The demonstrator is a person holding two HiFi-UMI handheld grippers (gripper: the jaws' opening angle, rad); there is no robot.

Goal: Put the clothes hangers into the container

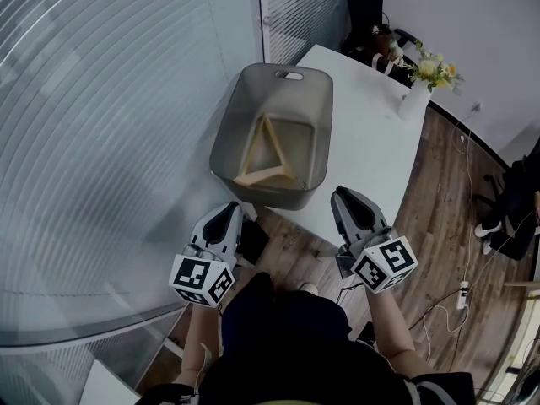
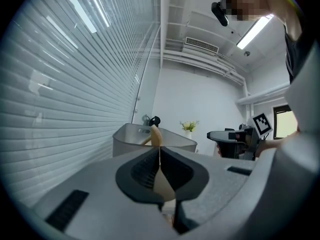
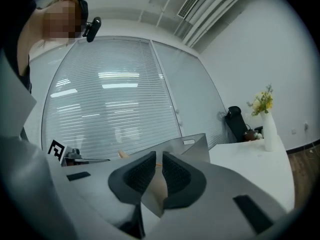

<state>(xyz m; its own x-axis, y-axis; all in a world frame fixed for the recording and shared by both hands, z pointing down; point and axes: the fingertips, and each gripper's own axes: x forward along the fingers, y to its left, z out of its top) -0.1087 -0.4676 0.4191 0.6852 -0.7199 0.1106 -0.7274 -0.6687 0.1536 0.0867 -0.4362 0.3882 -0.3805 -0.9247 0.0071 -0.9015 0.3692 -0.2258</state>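
Observation:
The grey plastic container (image 1: 314,116) stands on the near left part of the white table (image 1: 371,142). Light wooden hangers (image 1: 268,154) lie inside it, forming a triangle. My left gripper (image 1: 229,209) hovers just in front of the container's near wall, shut with nothing held; in the left gripper view its pads (image 2: 159,151) meet, and a hanger tip (image 2: 155,134) pokes above the container (image 2: 130,139) beyond. My right gripper (image 1: 344,194) is at the table's near edge, right of the container. Its jaws (image 3: 159,159) stand almost together, only a thin slit between them, empty.
A white vase with flowers (image 1: 419,91) stands at the table's far right. Dark items (image 1: 371,24) sit at the far end. A blind-covered glass wall (image 1: 101,125) runs along the left. Cables and a power strip (image 1: 461,294) lie on the wooden floor at right.

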